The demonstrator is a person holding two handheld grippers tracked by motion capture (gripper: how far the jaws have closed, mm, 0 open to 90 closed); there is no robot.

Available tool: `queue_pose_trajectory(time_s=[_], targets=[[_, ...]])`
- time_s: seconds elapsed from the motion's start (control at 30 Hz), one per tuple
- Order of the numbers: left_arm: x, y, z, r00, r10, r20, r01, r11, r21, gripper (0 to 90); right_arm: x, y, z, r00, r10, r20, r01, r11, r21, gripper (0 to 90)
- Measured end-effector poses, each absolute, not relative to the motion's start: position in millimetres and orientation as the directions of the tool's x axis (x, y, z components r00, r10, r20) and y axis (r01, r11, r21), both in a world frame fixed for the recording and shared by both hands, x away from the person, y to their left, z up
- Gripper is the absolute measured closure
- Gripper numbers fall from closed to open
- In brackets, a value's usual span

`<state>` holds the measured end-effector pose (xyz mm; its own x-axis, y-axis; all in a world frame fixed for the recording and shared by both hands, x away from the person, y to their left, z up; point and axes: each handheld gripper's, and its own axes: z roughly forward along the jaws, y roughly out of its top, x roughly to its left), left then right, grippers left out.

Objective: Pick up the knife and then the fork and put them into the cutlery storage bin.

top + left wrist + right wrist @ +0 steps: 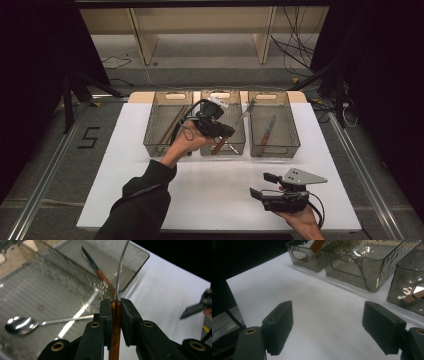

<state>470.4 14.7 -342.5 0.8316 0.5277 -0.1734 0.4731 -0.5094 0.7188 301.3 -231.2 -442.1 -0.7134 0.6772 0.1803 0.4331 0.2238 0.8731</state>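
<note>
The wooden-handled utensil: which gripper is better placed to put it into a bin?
Left, probably. The left gripper already clamps the wooden-handled utensil above the bins; the right gripper is open over the table.

Spoon (18, 325) in middle bin (239, 146)

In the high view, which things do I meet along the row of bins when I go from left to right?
Left bin with wooden sticks → middle bin, where the left gripper holds a wooden-handled utensil → right bin with a knife.
</note>
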Motion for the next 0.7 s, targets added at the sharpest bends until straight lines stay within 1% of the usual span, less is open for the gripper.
queue_pose_trajectory(time_s=[0.1,0.27,0.37,0.47,0.7], targets=[[478,-2,-339,0.830,0.525,-0.189,0.477,-0.492,0.728,79.6,301,-230,-442,-0.715,0.676,0.180,0.434,0.227,0.872,25.6],[490,-25,-337,0.828,0.528,-0.191,0.472,-0.471,0.745,79.5,301,-229,-442,-0.716,0.675,0.180,0.434,0.228,0.871,25.6],[500,-34,-337,0.817,0.528,-0.233,0.498,-0.442,0.746,79.6,300,-231,-442,-0.716,0.674,0.179,0.431,0.225,0.874,25.6],[507,-43,-339,0.812,0.540,-0.219,0.499,-0.449,0.742,79.6,300,-232,-442,-0.715,0.675,0.180,0.432,0.225,0.874,25.6],[518,-62,-342,0.802,0.548,-0.239,0.513,-0.426,0.745,79.6,299,-231,-441,-0.716,0.674,0.183,0.434,0.224,0.873,25.6]])
